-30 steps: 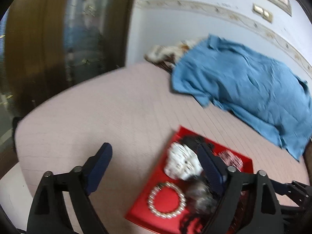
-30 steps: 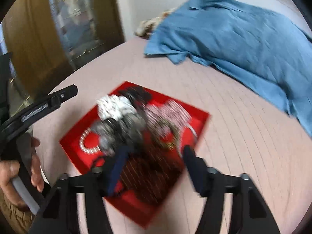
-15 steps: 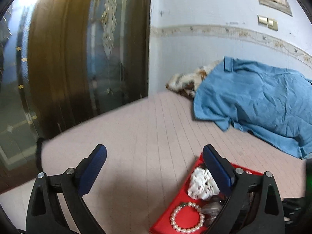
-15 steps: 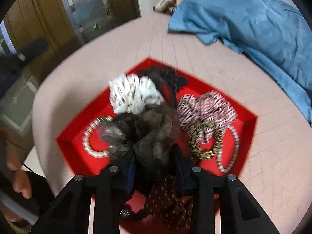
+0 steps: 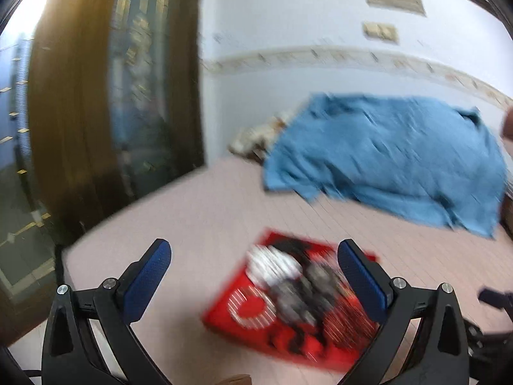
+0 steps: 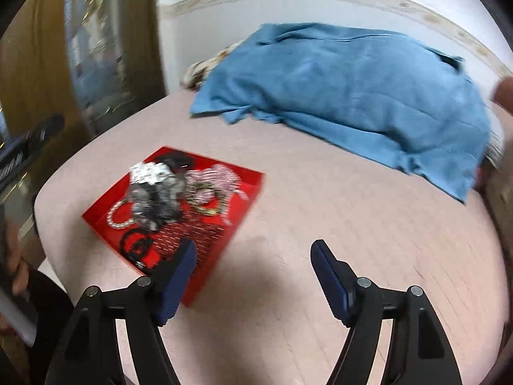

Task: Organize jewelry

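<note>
Left wrist view, pretty smeared with blur. Left claw [image 5: 253, 264] spread wide, nothing between the blue pads [image 5: 146, 284], hanging above the pink bed [image 5: 192, 224]. Red tray [image 5: 224, 311] sitting down at about 6 o'clock, right pad overlapping its right edge in the picture. In the tray: a white patterned scrunchie [image 5: 272, 264] up top, a grey-black scrunchie [image 5: 304, 292] in the middle, a pearl bracelet [image 5: 251, 308] at the tray's 8 o'clock, something black at the far edge too blurred to name. Blue cloth [image 5: 384, 157] heaped at 2 o'clock, well apart from the tray. Brown door [image 5: 70, 96] filling 9 to 11 o'clock.

Right wrist view, sharper. Right claw [image 6: 253, 256] also gaping wide and holding nothing, over bare bed [image 6: 352, 224]. Left pad [image 6: 176, 284] overlapping the tray's near corner in the frame; can't tell whether touching. Red tray [image 6: 96, 221] off at 9 o'clock from centre. Same pile: white patterned scrunchie [image 6: 149, 171], grey-black scrunchie [image 6: 157, 199] beside it, pearl bracelet [image 6: 120, 216] at the tray's 8 o'clock, gold bracelet [image 6: 208, 202] to the right, striped pink scrunchie [image 6: 221, 176] behind that, black coiled band [image 6: 134, 243] near the front edge. Blue cloth [image 6: 352, 86] spread from 12 to 3 o'clock.
</note>
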Demonstrator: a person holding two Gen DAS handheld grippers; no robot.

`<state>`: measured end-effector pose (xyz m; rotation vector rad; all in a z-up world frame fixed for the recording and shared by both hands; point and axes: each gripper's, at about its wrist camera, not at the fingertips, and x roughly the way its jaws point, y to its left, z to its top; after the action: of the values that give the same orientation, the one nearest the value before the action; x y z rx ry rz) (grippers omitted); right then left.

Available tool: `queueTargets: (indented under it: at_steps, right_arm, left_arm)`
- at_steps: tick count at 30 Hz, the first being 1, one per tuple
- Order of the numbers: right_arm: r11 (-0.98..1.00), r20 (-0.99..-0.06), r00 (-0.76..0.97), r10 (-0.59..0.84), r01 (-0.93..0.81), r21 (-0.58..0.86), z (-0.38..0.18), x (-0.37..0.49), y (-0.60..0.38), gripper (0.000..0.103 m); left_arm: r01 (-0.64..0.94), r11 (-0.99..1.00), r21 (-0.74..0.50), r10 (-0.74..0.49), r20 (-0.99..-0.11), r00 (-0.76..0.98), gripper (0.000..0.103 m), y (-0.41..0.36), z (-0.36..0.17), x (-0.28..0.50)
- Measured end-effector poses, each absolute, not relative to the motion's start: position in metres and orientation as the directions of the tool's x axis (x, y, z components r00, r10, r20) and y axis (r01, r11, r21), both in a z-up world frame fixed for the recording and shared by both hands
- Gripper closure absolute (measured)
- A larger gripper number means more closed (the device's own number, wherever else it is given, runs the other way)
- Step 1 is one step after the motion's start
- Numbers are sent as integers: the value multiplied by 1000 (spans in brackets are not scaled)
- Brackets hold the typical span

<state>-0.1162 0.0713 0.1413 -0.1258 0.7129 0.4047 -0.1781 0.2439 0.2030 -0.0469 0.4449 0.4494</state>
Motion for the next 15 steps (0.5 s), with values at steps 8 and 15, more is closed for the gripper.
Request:
queueTargets:
  at_steps: [8,15]
  right_arm:
    - [945,-621,734,275,-325,35,134,-144,27,20]
    - [952,-616,737,278,-296,75,126,-153,4,20]
  left_arm:
    - [-334,935,117,339,-566,751,0,180,188,-181]
    - [-300,947,118,304,-636,710,0,164,173,-180]
